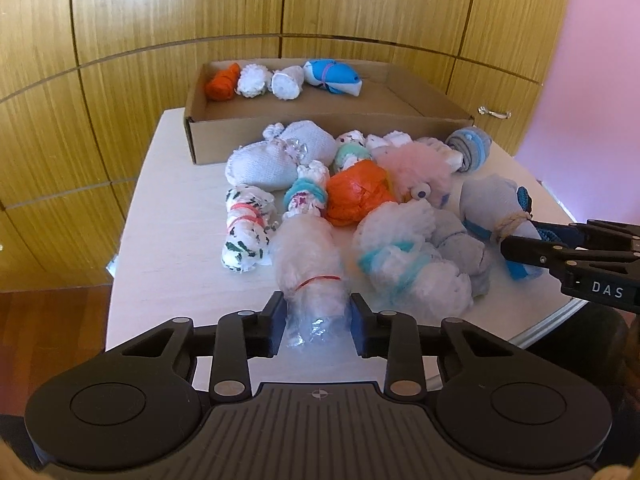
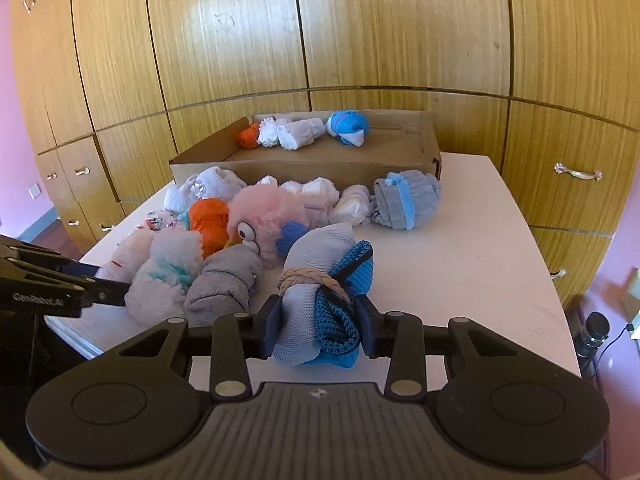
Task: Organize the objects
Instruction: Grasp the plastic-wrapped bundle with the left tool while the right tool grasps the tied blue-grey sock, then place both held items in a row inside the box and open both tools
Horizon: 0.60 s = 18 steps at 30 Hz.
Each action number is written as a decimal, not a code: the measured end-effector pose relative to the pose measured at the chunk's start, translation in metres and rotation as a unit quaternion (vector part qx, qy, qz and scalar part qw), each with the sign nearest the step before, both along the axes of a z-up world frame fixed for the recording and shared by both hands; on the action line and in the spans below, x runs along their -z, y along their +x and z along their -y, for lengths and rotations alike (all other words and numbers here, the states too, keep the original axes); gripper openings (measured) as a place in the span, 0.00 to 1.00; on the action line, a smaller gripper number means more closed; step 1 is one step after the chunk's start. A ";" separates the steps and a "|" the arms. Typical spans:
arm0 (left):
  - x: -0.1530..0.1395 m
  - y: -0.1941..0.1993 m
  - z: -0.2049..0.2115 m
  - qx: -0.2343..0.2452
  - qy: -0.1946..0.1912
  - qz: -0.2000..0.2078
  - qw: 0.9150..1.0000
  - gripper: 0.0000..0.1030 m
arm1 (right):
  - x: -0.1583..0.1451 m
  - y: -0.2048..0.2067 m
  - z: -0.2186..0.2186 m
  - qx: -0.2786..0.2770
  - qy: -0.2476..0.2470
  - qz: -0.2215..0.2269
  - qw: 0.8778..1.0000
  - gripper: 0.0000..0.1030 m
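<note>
Several rolled sock bundles lie in a heap on a pale table [image 1: 168, 240]. My left gripper [image 1: 318, 314] is shut on a fluffy white bundle with a red band [image 1: 310, 268] at the heap's near edge. My right gripper [image 2: 320, 316] is shut on a grey and blue bundle tied with a tan band [image 2: 320, 300]; it also shows in the left wrist view [image 1: 496, 208]. A cardboard box [image 1: 320, 134] at the back of the table holds an orange bundle [image 1: 222, 82], two white ones and a blue one [image 1: 332, 76].
Wooden cabinet doors [image 2: 320, 40] stand behind the table. The heap holds an orange bundle [image 1: 356, 194], a pink fluffy toy [image 2: 268, 216] and a grey-blue bundle [image 2: 406, 200] near the box. A pink wall [image 1: 600, 80] is at the right.
</note>
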State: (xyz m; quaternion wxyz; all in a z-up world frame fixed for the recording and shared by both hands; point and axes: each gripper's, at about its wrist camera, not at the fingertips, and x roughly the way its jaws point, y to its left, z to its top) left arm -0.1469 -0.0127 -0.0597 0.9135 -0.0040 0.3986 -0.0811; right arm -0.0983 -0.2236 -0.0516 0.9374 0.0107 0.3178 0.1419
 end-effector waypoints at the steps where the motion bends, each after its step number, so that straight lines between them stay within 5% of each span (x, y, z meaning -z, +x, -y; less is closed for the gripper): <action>1: 0.000 -0.001 -0.001 0.000 0.001 0.000 1.000 0.38 | 0.002 0.001 0.000 0.000 -0.001 -0.003 1.000 0.35; 18: -0.016 -0.011 -0.002 0.007 -0.004 0.016 1.000 0.36 | -0.007 -0.008 0.009 0.009 0.020 0.015 1.000 0.34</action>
